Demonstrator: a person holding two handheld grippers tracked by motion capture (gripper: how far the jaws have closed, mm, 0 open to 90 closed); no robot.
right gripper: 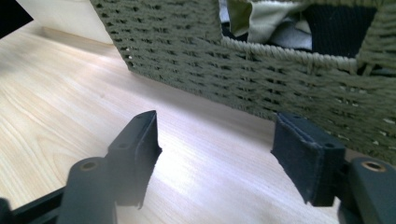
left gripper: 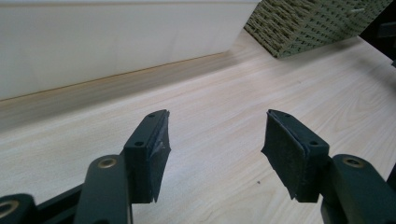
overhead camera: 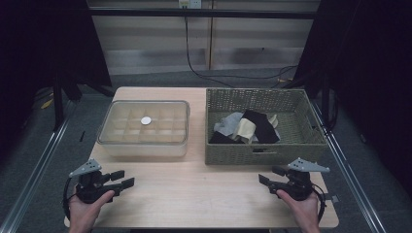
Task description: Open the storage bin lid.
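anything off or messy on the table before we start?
Mostly tidy. The clothes lie in a jumbled heap in the wicker basket. A small round white thing sits on the lid of the clear divided box; what it is I can't tell.

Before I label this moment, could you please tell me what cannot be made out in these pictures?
- High view: how many cloths lie in the wicker basket; they overlap, and its near wall hides the lower ones.
- High view: what the small white disc on the clear divided box is; too small.
- Left gripper view: the box's contents; its frosted wall hides them, and the top edge cuts it off.
- Right gripper view: the basket's right end; cut off by the edge.
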